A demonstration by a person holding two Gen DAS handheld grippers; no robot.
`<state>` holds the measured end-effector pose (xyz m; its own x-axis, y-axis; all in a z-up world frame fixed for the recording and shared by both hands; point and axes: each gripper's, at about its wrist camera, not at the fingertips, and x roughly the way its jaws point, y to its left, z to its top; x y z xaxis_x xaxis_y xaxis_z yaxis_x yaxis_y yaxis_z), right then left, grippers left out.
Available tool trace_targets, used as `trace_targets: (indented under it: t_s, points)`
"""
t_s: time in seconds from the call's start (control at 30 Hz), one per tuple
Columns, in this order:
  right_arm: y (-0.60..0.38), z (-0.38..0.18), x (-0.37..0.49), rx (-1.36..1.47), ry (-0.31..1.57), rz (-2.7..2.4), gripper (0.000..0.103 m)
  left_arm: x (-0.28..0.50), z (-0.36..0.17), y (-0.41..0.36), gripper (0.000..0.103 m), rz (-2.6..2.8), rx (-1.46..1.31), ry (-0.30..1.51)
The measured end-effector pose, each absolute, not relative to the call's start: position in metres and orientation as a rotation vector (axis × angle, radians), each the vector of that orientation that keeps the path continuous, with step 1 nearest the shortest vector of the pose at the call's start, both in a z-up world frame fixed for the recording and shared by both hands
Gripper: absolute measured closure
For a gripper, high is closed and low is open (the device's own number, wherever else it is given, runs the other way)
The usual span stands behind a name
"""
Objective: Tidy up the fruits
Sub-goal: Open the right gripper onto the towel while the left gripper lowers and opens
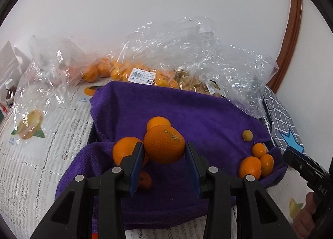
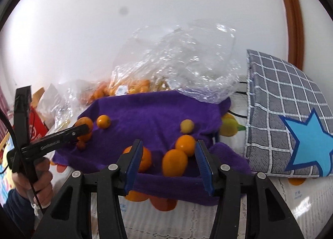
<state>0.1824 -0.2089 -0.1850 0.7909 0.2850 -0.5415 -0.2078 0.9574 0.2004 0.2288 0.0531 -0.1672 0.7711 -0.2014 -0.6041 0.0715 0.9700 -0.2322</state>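
Observation:
My left gripper [image 1: 164, 153] is shut on a large orange [image 1: 164, 144] and holds it above a purple towel [image 1: 197, 114] draped over a dark basket. Two more oranges [image 1: 124, 149] lie just behind and left of it, and a small one [image 1: 144, 180] below. Several kumquats [image 1: 259, 150] and a yellowish one [image 1: 247, 135] lie on the towel's right side. My right gripper [image 2: 168, 155] is open above the towel's [image 2: 156, 114] near edge, with kumquats [image 2: 174, 163] between and beyond its fingers. The left gripper [image 2: 68, 132] shows at the left of the right wrist view.
Clear plastic bags [image 1: 187, 51] holding oranges [image 1: 116, 72] and other fruit lie behind the towel against a white wall. A grey checked cushion with a blue star [image 2: 291, 124] stands at the right. A printed tablecloth [image 1: 41, 155] covers the table. A small bottle [image 1: 9, 91] stands far left.

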Motion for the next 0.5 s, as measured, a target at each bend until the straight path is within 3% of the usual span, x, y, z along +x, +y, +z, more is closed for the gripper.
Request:
trace_targets:
  t_s: [0.5]
  points:
    - [-0.225,-0.184,0.183,0.185,0.575,0.210,0.052,0.240,-0.178,0.045,0.065,-0.190,-0.203,0.765]
